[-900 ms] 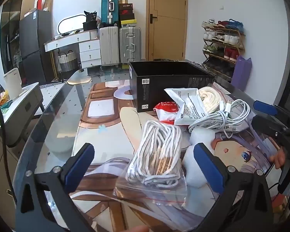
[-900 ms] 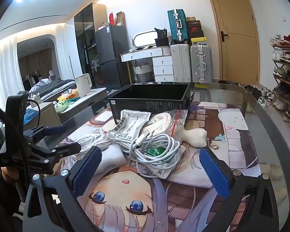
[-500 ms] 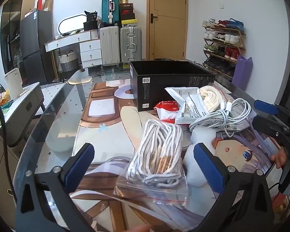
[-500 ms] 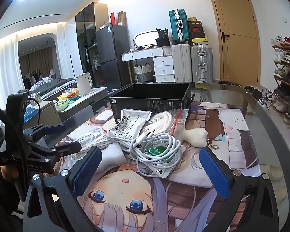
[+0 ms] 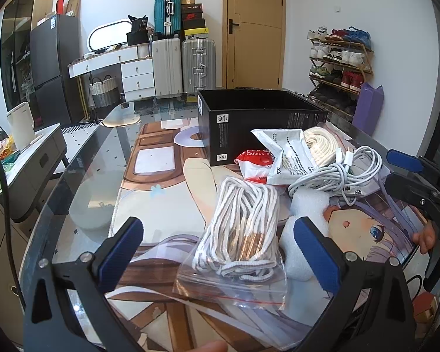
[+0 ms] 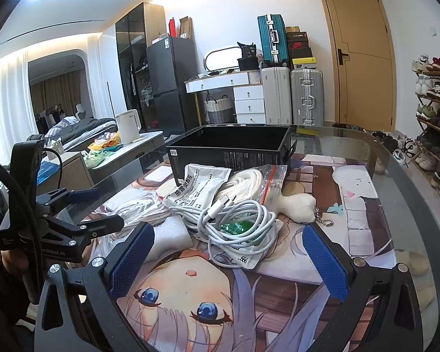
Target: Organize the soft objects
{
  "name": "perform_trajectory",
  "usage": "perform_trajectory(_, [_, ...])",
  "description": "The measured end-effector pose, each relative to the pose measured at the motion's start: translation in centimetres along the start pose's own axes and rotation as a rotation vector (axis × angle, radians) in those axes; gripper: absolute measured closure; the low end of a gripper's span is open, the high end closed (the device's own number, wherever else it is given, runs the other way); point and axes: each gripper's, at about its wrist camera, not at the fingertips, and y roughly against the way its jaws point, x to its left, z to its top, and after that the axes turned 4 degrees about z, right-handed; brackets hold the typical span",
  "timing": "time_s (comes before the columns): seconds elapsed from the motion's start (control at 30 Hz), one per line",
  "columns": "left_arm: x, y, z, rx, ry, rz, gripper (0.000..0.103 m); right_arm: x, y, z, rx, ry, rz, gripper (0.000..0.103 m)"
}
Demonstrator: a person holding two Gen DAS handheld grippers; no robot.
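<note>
A clear zip bag of white cord (image 5: 240,228) lies on the glass table between the open fingers of my left gripper (image 5: 220,252). Beyond it lie white foam (image 5: 306,205), a coiled white charging cable (image 5: 337,173) (image 6: 234,220), a white printed pouch (image 5: 287,155) (image 6: 202,184), a red packet (image 5: 253,164), a bagged white rope coil (image 6: 249,179) and a cream bone-shaped plush (image 6: 297,205). An open black box (image 5: 261,123) (image 6: 228,152) stands behind them. My right gripper (image 6: 226,258) is open and empty, just short of the cable; it also shows at the right of the left wrist view (image 5: 407,173).
The glass table (image 6: 396,182) covers an anime-print mat. A shoe rack (image 5: 340,64) stands at the right, suitcases (image 5: 182,64) and a door at the back. A side counter with a white kettle (image 5: 20,126) is at the left.
Both grippers have barely shifted. Nothing was taken hold of or let go.
</note>
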Motion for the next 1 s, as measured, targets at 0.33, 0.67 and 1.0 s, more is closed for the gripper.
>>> perform_trajectory(0.33, [0.15,-0.08,-0.13,-0.001,0.002,0.002,0.000,0.04,0.05,-0.02,0.000,0.001,0.001,0.000])
perform_trajectory(0.67, [0.45,-0.17,-0.24,0.004,0.005,0.006,0.000,0.15,-0.01,-0.06,0.001,0.003,0.001,0.000])
perform_trajectory(1.0, [0.61,-0.30,-0.34,0.008,0.007,0.011,0.000,0.15,-0.05,-0.16,0.004,0.005,-0.011,0.000])
